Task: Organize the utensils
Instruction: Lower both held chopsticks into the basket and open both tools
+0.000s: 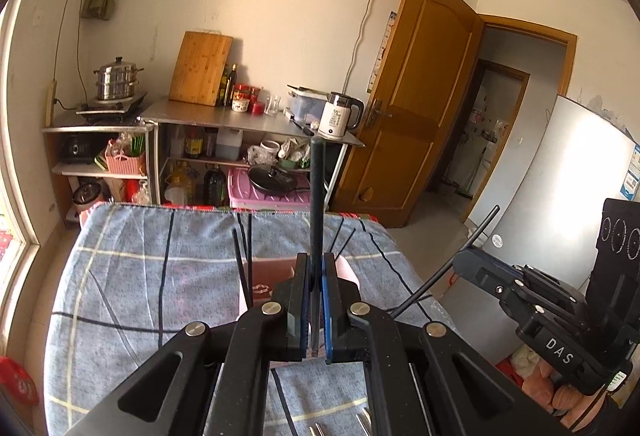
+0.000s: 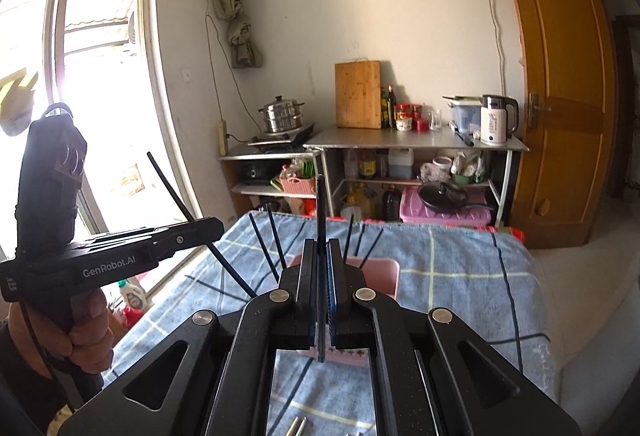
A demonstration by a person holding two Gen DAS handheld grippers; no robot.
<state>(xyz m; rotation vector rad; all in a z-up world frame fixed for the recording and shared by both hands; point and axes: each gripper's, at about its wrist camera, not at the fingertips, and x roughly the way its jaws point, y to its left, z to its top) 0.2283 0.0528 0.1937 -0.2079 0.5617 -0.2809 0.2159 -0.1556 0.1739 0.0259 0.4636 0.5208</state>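
Observation:
My left gripper (image 1: 315,268) is shut on a black chopstick (image 1: 317,196) that stands upright between its pads. It also shows at the left of the right wrist view (image 2: 212,226). My right gripper (image 2: 320,252) is shut on another black chopstick (image 2: 320,204), also upright; it shows at the right of the left wrist view (image 1: 460,260). Both hang above a pink holder (image 2: 380,272) on the blue checked cloth (image 2: 460,276), with several black chopsticks (image 2: 272,240) standing in it. The holder (image 1: 348,272) is mostly hidden behind the left fingers.
Metal utensil ends (image 1: 360,424) lie on the cloth (image 1: 140,276) by the near edge. Behind the table are a steel counter (image 1: 224,116) with a kettle (image 1: 338,114), shelves, a window at the left and a wooden door (image 1: 408,96).

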